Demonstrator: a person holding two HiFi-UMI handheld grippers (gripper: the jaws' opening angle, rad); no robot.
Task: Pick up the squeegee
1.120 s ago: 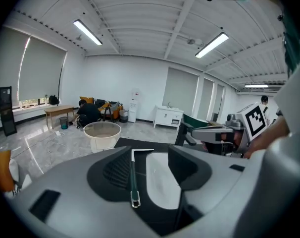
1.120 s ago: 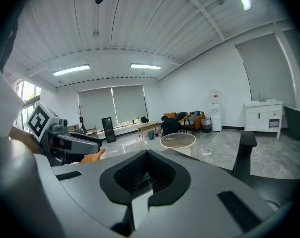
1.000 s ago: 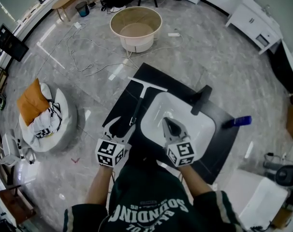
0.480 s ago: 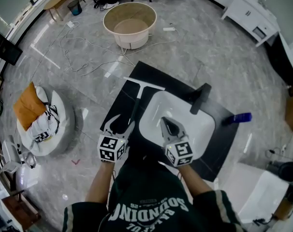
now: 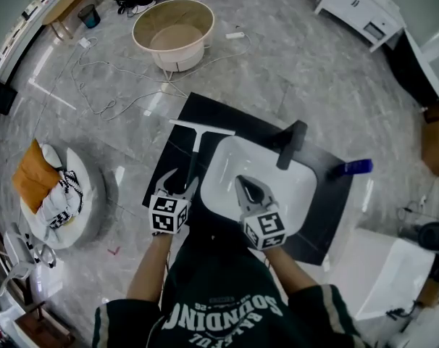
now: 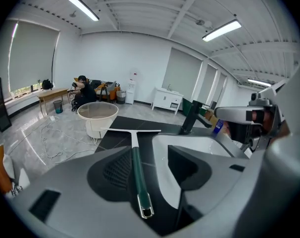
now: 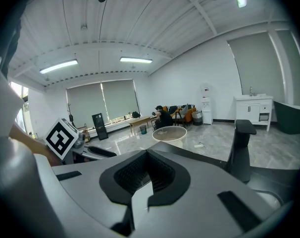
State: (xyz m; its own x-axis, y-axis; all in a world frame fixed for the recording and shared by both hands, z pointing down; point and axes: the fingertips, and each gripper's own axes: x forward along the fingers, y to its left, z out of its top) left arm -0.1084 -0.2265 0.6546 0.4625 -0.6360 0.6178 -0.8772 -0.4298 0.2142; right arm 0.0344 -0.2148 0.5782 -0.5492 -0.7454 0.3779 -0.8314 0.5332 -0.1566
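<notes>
The squeegee (image 5: 193,147) lies on the black countertop (image 5: 328,212), left of the white sink (image 5: 288,187). Its white blade (image 5: 202,130) is at the far end and its dark green handle (image 6: 135,170) points back at me. My left gripper (image 5: 175,185) is open, with its jaws on either side of the handle's near end; the left gripper view shows the handle and its metal loop (image 6: 146,211) lying between them, untouched. My right gripper (image 5: 249,188) is shut and empty, and hangs over the sink basin.
A black faucet (image 5: 290,143) stands at the sink's far rim, and a blue bottle (image 5: 352,167) lies at the counter's right. On the floor are a beige tub (image 5: 171,31), loose cables (image 5: 118,78) and a white beanbag (image 5: 56,194) with an orange cushion.
The left gripper has shifted slightly right and forward, so its open jaws now straddle the handle's near end. The right gripper has hardly moved.
</notes>
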